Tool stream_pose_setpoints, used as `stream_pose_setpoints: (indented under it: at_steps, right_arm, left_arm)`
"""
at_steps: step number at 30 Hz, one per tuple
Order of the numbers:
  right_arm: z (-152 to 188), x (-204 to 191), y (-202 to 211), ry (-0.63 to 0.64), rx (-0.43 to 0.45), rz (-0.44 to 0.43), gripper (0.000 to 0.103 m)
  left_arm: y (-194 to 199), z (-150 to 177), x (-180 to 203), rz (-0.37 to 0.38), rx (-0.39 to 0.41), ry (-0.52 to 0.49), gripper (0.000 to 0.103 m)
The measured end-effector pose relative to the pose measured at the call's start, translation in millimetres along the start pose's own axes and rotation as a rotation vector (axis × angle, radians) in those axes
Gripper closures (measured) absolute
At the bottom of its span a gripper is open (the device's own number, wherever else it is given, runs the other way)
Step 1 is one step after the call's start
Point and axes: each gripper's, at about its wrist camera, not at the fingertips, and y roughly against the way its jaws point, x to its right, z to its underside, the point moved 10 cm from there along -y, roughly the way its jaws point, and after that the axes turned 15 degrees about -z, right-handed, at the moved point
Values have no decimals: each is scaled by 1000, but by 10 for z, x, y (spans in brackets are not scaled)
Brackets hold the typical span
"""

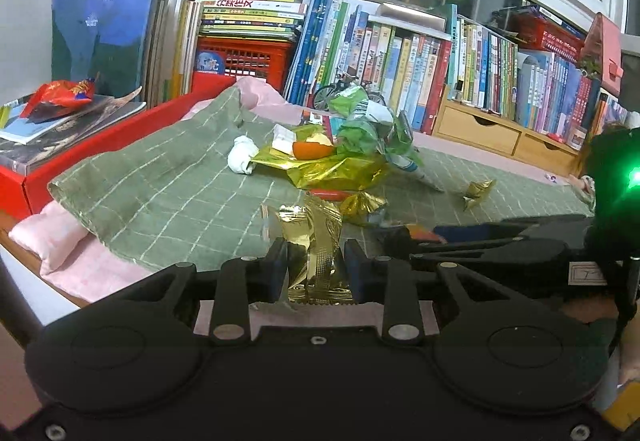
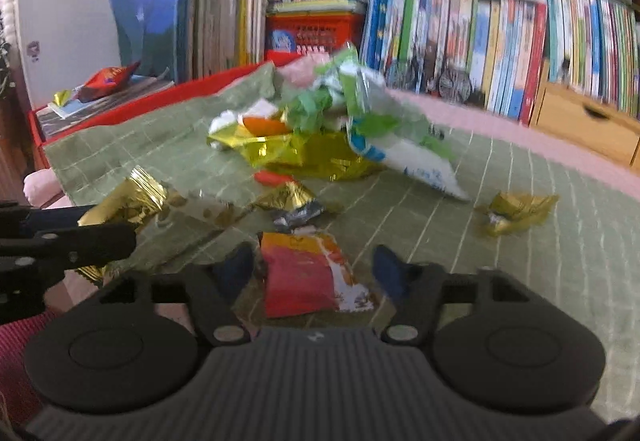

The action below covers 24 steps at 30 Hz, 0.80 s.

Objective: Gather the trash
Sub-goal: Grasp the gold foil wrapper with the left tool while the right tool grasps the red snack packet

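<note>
The green checked cloth (image 1: 168,185) covers the work surface, draped over a pink fabric layer (image 1: 72,253), with a red box (image 1: 120,133) along its far left edge and a row of books (image 1: 400,57) behind.

A heap of trash lies on the middle of the cloth: a large yellow foil sheet (image 1: 332,169), a green-and-white plastic bag (image 1: 368,121) resting on top of it, an orange peel (image 1: 312,150) and a white paper wad (image 1: 242,157) at the heap's left side. A small gold foil scrap (image 1: 478,191) lies apart, to the right of the heap.

The left gripper (image 1: 316,261) points forward and downward toward the cloth. Its jaws stand narrow and are clamped on a gold wrapper (image 1: 316,245), which stands up between the blue pads, its lower edge hanging below them.

The right gripper (image 2: 316,265) enters the left view from the right side, just beside the left one, and is likewise angled downward. Its jaws stand about half wide. A red-and-orange wrapper (image 2: 308,277) lies flat on the cloth between the fingers; the right view is blurred, but a gap appears to remain between each pad and the wrapper, so no grip is confirmed.
</note>
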Motion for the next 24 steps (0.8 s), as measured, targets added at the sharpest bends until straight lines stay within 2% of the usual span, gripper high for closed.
stream_pose_setpoints:
  at_steps: [3, 14, 20, 24]
  right_arm:
    - [19, -17, 59, 12, 12, -1, 55]
    - [59, -49, 715, 0, 103, 7, 56]
    - [393, -114, 1169, -56, 102, 17, 56]
    - [722, -181, 1440, -104, 62, 15, 56]
  left_arm:
    - [-21, 25, 23, 7, -6, -7, 74]
    - [211, 149, 262, 103, -22, -40, 74]
    - [564, 365, 404, 201, -45, -75, 74]
    - [827, 530, 467, 256, -65, -98, 74]
